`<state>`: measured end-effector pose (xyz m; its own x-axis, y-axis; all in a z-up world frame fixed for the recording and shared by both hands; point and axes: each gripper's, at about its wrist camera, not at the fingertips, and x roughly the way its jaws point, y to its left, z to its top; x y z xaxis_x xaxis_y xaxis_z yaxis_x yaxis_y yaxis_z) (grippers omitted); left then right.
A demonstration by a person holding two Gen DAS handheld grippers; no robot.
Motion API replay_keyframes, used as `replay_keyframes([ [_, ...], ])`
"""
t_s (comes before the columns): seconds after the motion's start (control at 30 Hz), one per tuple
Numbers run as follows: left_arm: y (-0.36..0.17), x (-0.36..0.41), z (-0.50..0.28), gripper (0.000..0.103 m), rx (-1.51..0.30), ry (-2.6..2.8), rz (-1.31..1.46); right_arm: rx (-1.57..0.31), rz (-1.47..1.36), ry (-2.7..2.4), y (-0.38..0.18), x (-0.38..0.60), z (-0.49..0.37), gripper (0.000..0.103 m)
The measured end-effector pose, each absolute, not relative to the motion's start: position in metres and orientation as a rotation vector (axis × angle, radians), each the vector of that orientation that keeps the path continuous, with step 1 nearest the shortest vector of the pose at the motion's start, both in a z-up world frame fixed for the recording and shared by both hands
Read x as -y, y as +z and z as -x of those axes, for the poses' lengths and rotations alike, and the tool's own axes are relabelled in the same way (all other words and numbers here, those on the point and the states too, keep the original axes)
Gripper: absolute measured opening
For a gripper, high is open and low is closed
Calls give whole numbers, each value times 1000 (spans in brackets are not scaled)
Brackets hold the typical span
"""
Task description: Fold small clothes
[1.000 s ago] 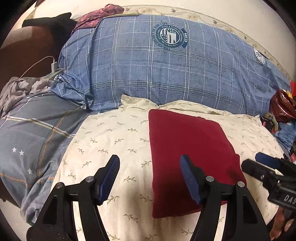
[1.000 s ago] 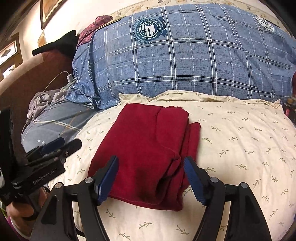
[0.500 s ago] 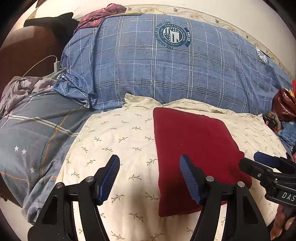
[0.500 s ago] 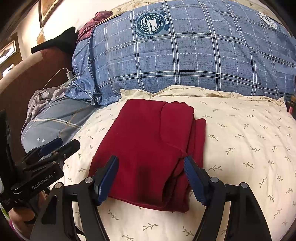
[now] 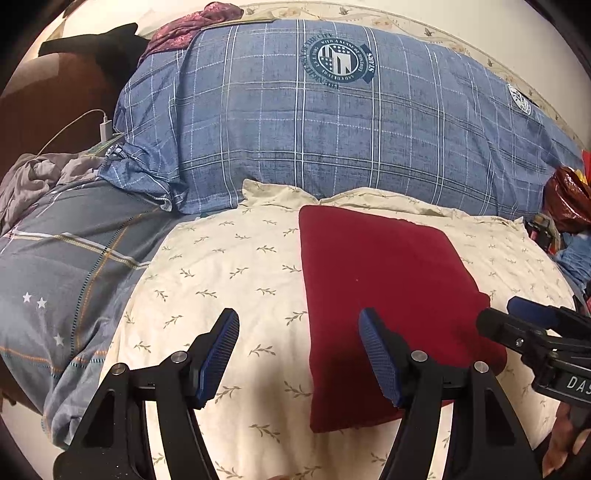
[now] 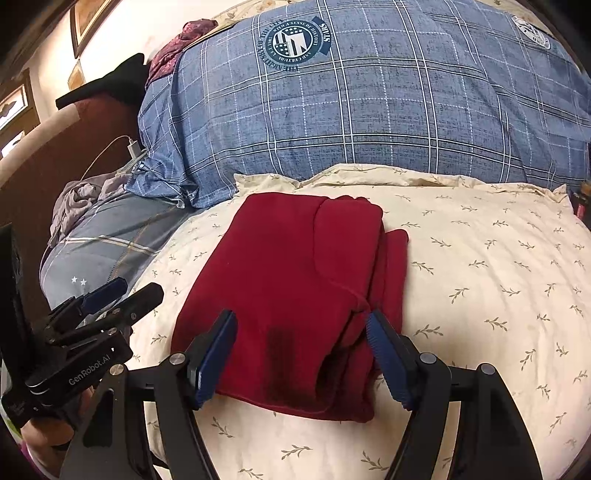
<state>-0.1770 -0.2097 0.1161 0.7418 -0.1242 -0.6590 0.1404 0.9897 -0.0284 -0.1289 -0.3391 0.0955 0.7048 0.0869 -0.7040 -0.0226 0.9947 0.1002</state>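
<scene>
Folded red garment [image 6: 288, 280], long axis twd blue pillow [image 6: 369, 110]

Blue plaid quilt [image 5: 332, 140] behind cream leaf-print pillow [image 5: 229, 280].

Bedroom, seen from over a bed. Cream floral quilt [image 6: 480, 266] covers the near part. Behind it a large blue plaid duvet [image 5: 332, 140], bunched high, with a round printed crest [image 5: 341, 61]. To the left, grey checked bedding with small stars [image 5: 66, 273] and a crumpled grey cloth [image 5: 33, 177]. Dark brown padded headboard [image 5: 48, 99] with a pale rim; a white charger and cable [image 5: 104, 127] beside it. Pale wall [image 6: 110, 37] above, carrying framed pictures [image 6: 86, 18], possibly more at the left edge, too distorted to tell. Warm indoor light.
</scene>
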Motion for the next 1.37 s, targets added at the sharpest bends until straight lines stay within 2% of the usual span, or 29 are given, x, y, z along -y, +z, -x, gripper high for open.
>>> replay_keyframes([
  [0.4,102,216,160,67,-776,-149,-5,-819,-84,33,86,344,127,74],
  [1.37,88,227,150,67,-782,-150,-24,-848,-112,29,75,352,122,74],
])
